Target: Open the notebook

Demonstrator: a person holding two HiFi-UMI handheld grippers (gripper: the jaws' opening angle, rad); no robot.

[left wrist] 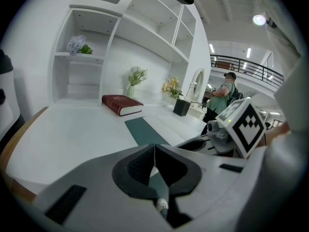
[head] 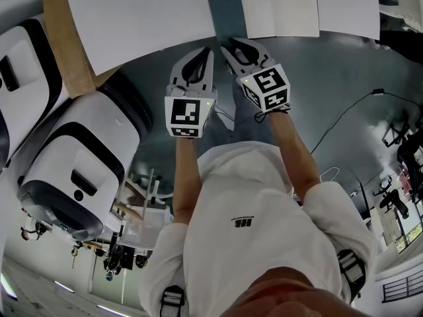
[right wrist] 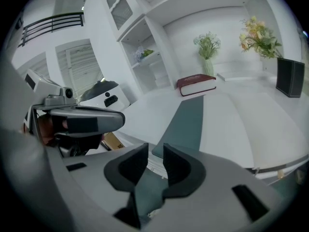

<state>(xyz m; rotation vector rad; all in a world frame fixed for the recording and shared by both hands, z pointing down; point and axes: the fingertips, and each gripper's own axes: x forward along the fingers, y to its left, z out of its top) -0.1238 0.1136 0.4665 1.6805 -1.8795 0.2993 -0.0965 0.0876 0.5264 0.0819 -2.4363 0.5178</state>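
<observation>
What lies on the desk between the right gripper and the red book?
A dark green strip on the white desk, reaching almost to the red book; the right gripper view shows it.

Notebook lies on tabletop; book close behind notebook, vase farther behind, box behind-right of notebook.

Open tabletop reaches ahead to the red book and flower vases.
</observation>
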